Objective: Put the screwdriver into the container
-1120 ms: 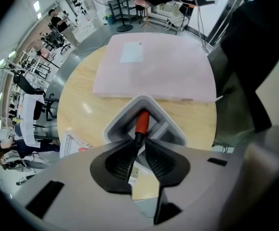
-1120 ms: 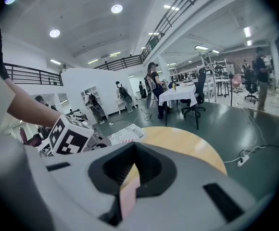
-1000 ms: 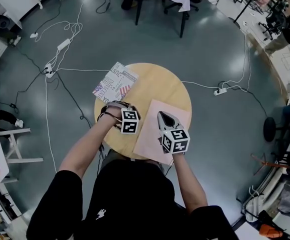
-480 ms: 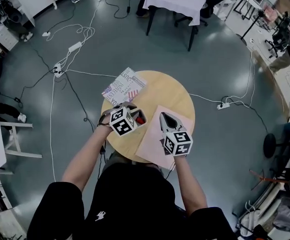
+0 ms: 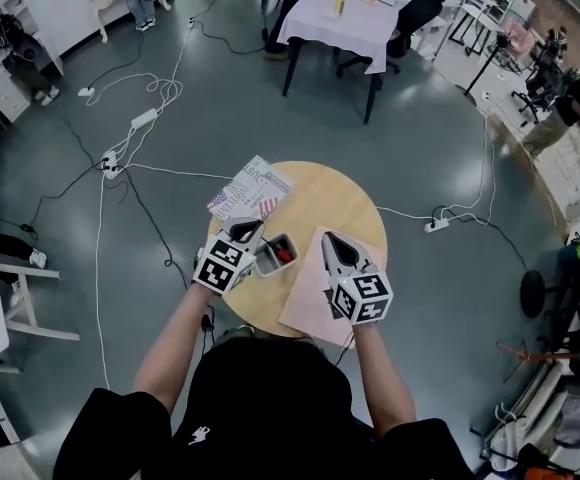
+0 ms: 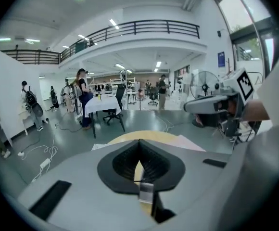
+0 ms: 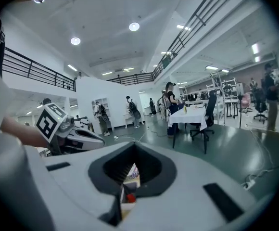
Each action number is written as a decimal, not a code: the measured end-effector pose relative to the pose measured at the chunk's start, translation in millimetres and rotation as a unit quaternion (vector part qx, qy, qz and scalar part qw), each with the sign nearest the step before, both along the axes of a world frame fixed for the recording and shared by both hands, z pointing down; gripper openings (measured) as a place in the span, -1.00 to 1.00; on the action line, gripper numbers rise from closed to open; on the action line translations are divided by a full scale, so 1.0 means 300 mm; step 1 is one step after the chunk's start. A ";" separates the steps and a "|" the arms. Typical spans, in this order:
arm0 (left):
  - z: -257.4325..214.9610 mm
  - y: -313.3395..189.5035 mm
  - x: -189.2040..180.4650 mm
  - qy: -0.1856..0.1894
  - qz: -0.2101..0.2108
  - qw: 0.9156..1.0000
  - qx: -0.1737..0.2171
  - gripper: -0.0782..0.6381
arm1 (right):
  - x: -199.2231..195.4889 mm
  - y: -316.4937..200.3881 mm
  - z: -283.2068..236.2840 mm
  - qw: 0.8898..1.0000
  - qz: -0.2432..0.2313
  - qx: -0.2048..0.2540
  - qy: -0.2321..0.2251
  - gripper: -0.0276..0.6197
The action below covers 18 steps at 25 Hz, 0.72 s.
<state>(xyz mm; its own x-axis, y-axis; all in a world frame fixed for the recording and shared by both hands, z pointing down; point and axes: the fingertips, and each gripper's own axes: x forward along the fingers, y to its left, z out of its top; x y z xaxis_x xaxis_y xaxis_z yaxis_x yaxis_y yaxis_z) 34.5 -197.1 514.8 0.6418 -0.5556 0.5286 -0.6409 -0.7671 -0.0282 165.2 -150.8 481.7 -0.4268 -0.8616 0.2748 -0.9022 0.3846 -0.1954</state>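
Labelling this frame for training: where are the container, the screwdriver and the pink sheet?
container [image 5: 268,261], head view, its left wall.
screwdriver [image 5: 283,255], head view, red handle inside the container.
pink sheet [image 5: 308,293], head view, bare left part.

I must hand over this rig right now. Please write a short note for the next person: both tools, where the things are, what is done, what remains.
Left tool: shut, empty, beside the left of the small pale-walled rectangular container.
Right tool: shut, empty, above the pink sheet, right of the container.
Container stands on the round wooden table; the red-handled screwdriver sits inside it.
Done: screwdriver looks placed. Left: apparently nothing, only withdraw both tools.
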 end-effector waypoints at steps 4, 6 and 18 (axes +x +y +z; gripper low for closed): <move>-0.133 0.008 -0.070 0.053 -0.012 0.998 0.042 -0.78 | -0.035 0.034 -0.092 0.999 0.026 0.018 -0.003 -0.91; -0.190 0.010 -0.110 0.077 -0.018 0.995 0.067 -0.78 | -0.065 0.052 -0.134 0.999 0.037 0.030 -0.004 -0.91; -0.367 0.052 -0.361 0.149 -0.016 0.981 0.125 -0.78 | -0.274 0.180 -0.290 0.993 0.083 0.079 -0.009 -0.91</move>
